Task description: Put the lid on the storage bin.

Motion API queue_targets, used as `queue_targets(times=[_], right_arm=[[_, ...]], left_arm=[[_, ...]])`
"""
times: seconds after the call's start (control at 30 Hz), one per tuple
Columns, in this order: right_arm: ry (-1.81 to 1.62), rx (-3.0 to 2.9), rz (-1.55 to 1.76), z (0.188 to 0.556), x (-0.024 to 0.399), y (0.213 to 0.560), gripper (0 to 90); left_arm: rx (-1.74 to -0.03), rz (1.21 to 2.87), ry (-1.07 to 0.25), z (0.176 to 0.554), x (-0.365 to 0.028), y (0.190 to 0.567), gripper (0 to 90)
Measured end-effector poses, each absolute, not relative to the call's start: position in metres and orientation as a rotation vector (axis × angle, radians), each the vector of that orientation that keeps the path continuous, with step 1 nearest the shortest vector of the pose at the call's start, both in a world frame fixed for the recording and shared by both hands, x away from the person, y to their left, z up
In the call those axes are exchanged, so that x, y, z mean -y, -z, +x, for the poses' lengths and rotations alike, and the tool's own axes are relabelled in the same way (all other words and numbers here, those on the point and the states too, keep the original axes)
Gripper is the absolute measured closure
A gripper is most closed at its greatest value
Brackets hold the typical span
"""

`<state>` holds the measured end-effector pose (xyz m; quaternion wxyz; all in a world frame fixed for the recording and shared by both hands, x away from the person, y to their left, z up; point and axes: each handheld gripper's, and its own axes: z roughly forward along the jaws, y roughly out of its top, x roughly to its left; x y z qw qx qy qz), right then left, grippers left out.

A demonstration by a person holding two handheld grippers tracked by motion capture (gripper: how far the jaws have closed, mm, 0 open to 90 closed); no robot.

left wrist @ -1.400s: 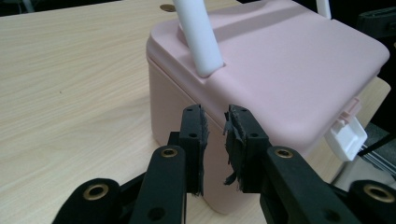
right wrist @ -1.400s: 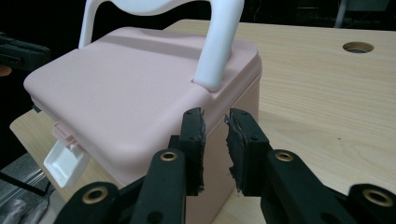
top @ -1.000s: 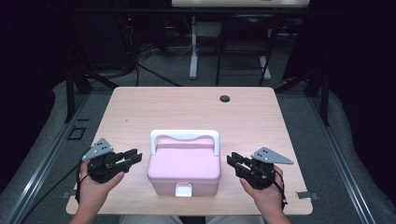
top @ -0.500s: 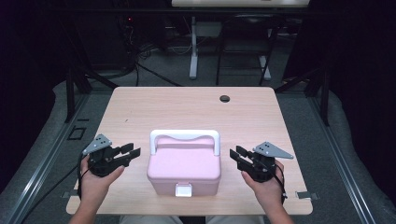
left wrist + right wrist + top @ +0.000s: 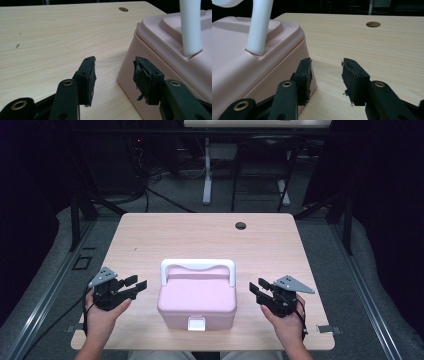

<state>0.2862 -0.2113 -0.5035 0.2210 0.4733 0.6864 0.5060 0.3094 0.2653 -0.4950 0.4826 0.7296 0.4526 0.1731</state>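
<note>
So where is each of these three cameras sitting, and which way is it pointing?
High view: above the person's side, looking forward and down on the table; shows both hands, the left hand-held gripper, the right hand-held gripper and the pink box.
Left gripper view: rides the left hand-held gripper, low, facing the box's side; its open black jaws show.
Right gripper view: rides the right hand-held gripper, facing the box's other side; open jaws show.
Shared: box, white handle, table hole.

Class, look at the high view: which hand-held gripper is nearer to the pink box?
Left, narrowly. The left hand-held gripper sits just off the pink box's left side, jaws open; the right hand-held gripper stands slightly farther off its right side. Neither touches it.
</note>
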Motion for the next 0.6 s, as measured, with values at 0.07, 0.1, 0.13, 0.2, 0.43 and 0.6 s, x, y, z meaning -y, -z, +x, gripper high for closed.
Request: queue_targets(times=[0.07,0.1,0.13,0.2,0.43,0.6], right_arm=[[-1.393,-1.893,1.306,0.286,0.212,0.506,57.6],[-1.390,-1.893,1.306,0.287,0.212,0.508,57.3],[-1.391,-1.892,1.305,0.287,0.212,0.509,57.0],[-1.385,-1.890,1.298,0.287,0.212,0.510,56.2],[-1.375,-1.877,1.280,0.284,0.214,0.515,54.8],[-1.369,-1.882,1.294,0.286,0.216,0.522,54.5]], left_arm=[[-1.108,1.782,-0.415,0.309,-0.266,0.498,51.0],[-1.111,1.782,-0.413,0.309,-0.266,0.500,50.8],[-1.114,1.783,-0.416,0.310,-0.267,0.502,50.6],[-1.120,1.786,-0.413,0.310,-0.267,0.505,50.3],[-1.126,1.796,-0.402,0.311,-0.270,0.516,49.2],[-1.129,1.814,-0.387,0.312,-0.270,0.521,49.0]])
